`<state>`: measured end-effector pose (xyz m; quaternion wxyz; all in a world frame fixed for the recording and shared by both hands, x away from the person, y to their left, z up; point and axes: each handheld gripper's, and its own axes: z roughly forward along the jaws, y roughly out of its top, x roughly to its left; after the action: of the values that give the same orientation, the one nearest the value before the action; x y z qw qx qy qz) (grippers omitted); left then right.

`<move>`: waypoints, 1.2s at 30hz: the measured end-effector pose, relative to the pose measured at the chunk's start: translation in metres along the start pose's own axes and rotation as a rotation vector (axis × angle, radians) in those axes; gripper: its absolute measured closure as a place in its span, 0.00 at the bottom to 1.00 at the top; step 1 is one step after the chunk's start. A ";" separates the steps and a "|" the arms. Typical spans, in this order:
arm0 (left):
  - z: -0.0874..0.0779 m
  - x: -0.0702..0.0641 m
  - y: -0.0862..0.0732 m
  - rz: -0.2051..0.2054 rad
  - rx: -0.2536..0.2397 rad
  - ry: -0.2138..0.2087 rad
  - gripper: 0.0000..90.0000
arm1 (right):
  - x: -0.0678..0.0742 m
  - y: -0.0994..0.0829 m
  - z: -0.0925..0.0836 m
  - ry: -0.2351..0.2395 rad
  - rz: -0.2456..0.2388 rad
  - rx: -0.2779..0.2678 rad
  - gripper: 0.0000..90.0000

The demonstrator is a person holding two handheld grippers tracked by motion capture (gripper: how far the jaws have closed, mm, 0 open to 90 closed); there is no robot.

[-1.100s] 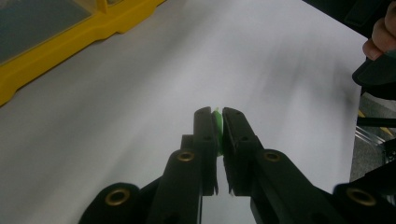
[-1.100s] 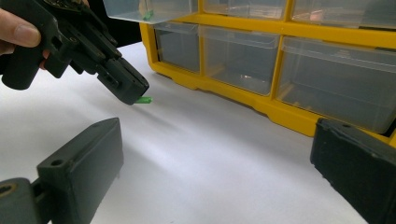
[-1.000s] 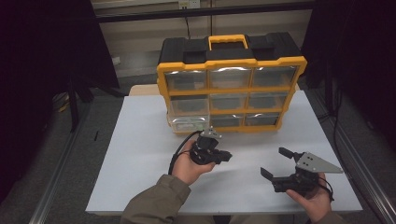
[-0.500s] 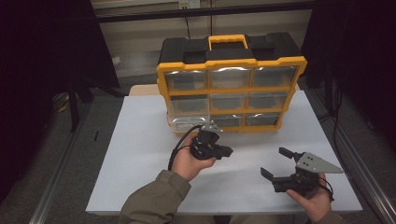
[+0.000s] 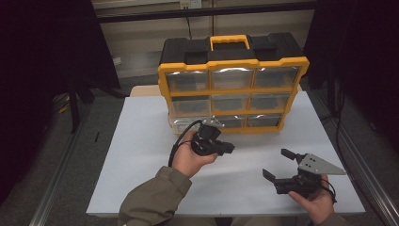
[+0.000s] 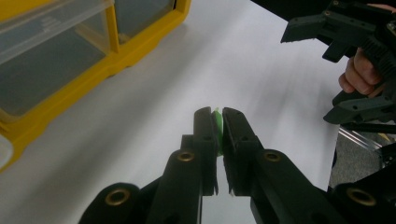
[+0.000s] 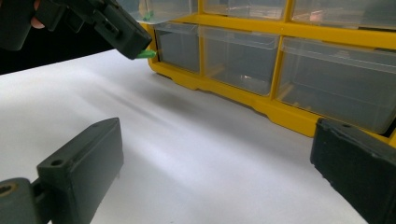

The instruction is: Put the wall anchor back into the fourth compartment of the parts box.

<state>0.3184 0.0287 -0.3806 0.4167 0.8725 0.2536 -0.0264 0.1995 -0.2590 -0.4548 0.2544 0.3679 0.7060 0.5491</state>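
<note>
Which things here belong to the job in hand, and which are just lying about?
In the job:
- left gripper, shut on a small green piece
- yellow drawer organizer, bottom-left drawer pulled out a little

Just there:
- right gripper, jaws open, holding nothing
- white table
- cable trailing from the left gripper

- The room is dim; the surroundings at both sides of the high view fall into near black.
- Light comes from above, leaving the white table evenly lit with soft, weak shadows.
- Pale glare lies along the clear drawer fronts of the yellow organizer.
- In the left gripper view, the near jaws are sharp; the table surface shows streaky blur.
- In the right gripper view, the near jaws are soft and out of focus.
</note>
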 end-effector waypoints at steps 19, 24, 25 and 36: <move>-0.022 0.003 0.024 -0.019 -0.058 0.010 0.94 | 0.000 0.000 0.000 -0.001 0.001 -0.002 0.03; -0.029 0.004 0.031 -0.022 -0.071 0.012 0.94 | 0.000 0.000 0.000 -0.001 -0.001 -0.002 0.03; -0.031 0.005 0.033 -0.020 -0.065 0.024 0.94 | 0.000 0.000 0.000 -0.004 0.002 0.000 0.03; -0.047 0.010 0.045 -0.037 -0.095 0.045 0.94 | 0.000 0.000 0.000 0.000 0.001 -0.003 0.03</move>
<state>0.3405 0.0442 -0.3206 0.4512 0.8474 0.2799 -0.0021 0.1995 -0.2593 -0.4549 0.2547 0.3680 0.7050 0.5501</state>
